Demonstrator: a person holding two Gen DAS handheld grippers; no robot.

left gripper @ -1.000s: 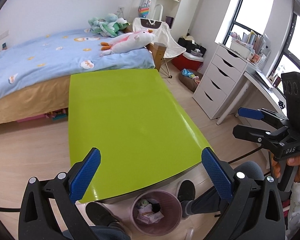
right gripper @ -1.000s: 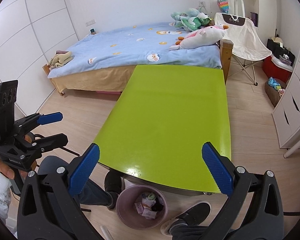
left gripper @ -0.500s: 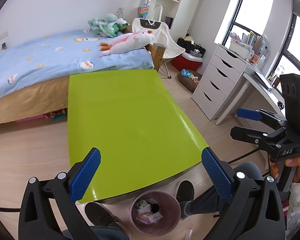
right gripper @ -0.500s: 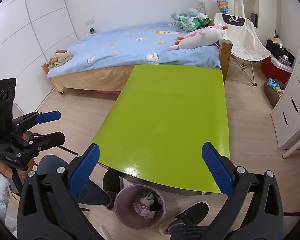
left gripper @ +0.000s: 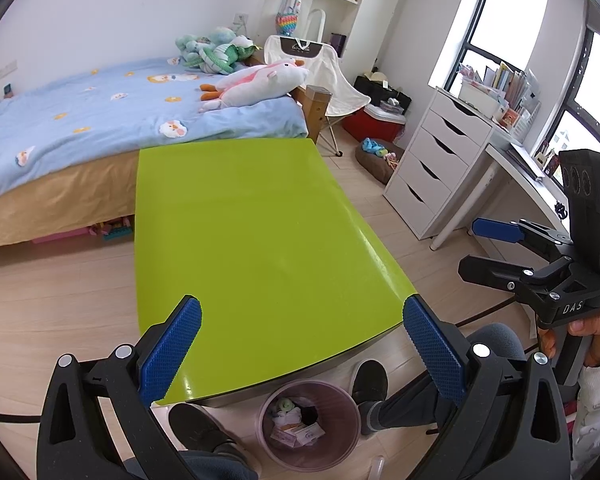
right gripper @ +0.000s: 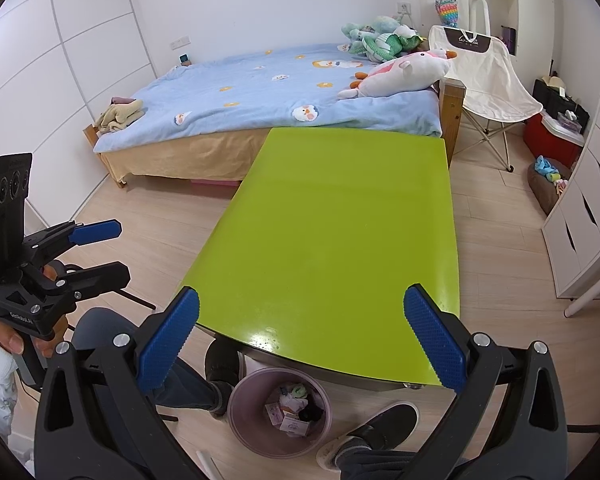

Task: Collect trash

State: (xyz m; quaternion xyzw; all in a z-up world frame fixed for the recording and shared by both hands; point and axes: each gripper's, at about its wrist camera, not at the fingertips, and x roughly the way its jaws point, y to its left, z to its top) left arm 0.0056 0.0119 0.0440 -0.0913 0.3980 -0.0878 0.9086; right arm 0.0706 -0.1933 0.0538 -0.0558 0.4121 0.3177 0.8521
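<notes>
Very little is changing from a second ago: both grippers are drifting slightly, so the green bench (left gripper: 256,240) is sitting a touch differently in each view, and the right gripper (left gripper: 483,248), seen from the left camera, is sinking a little. Nothing is being picked up or dropped. I am reading that as the tail end of the job, or a pause in it: the bench top is showing no trash at all, and the bin (right gripper: 280,416) is already holding a heap of wrappers and scraps.

The left gripper (left gripper: 301,354) is hanging with its fingers (left gripper: 172,352) spread wide and nothing between them. The right gripper, in its own view (right gripper: 300,338), is standing the same way, fingers (right gripper: 433,338) wide apart and empty.

The bin is sitting on the floor under the near edge of the bench, between the person's shoes (right gripper: 373,428). In both wrist views it is lying below the fingers and roughly centred between them, well apart from the tips, so neither gripper is reaching into it. The trash inside is lying loose at the bottom. Whether any more is waiting on the floor, I am not able to tell from here.
</notes>
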